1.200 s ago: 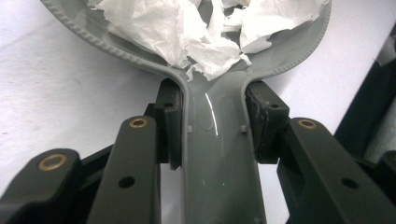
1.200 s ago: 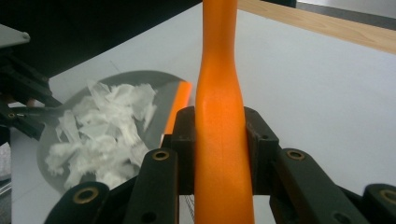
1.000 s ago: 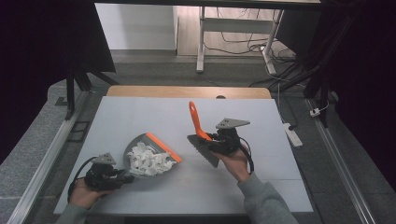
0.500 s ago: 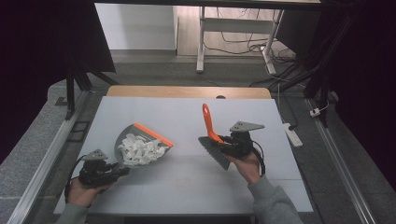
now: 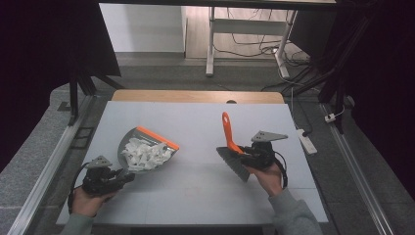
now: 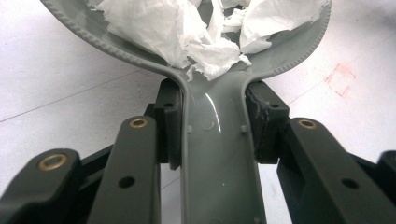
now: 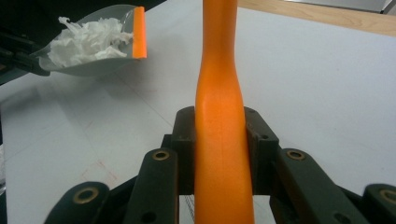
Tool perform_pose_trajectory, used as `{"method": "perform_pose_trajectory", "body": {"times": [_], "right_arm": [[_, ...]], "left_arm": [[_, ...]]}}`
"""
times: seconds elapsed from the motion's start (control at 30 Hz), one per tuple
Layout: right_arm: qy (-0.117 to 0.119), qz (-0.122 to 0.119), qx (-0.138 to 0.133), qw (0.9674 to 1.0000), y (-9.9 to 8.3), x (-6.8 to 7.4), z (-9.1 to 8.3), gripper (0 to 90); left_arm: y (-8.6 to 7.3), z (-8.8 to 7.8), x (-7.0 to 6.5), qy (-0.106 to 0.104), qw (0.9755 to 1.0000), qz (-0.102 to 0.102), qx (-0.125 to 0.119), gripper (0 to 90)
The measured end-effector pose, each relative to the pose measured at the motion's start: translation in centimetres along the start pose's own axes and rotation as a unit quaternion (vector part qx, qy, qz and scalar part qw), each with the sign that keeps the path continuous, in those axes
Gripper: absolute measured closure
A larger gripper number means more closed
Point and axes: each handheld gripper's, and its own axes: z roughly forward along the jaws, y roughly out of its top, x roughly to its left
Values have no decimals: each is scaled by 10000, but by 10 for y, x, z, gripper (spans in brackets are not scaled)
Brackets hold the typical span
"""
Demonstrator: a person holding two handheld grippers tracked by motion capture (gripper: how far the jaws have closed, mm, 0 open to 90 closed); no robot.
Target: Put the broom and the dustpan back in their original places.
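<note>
A grey dustpan (image 5: 128, 145) with an orange lip (image 5: 157, 137) sits at the table's left, raised a little off the surface and heaped with crumpled white paper (image 5: 144, 152). My left gripper (image 5: 126, 176) is shut on its grey handle (image 6: 217, 154), the pads pressing both sides, with the paper (image 6: 187, 32) just beyond. On the right, my right gripper (image 5: 242, 153) is shut on the orange handle (image 5: 226, 129) of a hand brush, its grey bristles (image 5: 236, 166) pointing down at the table. In the right gripper view the handle (image 7: 219, 130) rises between the jaws, with the dustpan (image 7: 95, 65) at the upper left.
The white tabletop (image 5: 195, 122) has a wooden strip (image 5: 195, 96) along its far edge. A white power strip (image 5: 306, 142) lies on the floor just past the right edge. Metal rails run along both sides. A faint red square mark (image 6: 342, 79) is on the table near the dustpan.
My right gripper has carried the brush to the right, away from the dustpan. The dustpan has swung left and its orange lip now faces farther back. The left hand stayed put.
</note>
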Motion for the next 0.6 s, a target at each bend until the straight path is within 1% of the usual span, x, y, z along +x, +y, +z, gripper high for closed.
{"method": "perform_pose_trajectory", "body": {"times": [0.13,0.23,0.37,0.6], "right_arm": [[6,51,56,10000,-3,-3,-1,702],[46,158,107,9998,-6,-4,-1,702],[62,171,185,9997,-8,-3,1,702],[100,246,240,9994,-11,-2,0,702]], "left_arm": [[0,2,0,71,9999,-82,-2,615],[0,4,-1,118,9998,-129,-14,615],[0,5,-2,121,9997,-206,-71,615],[0,6,-4,230,9992,-296,-103,615]]}}
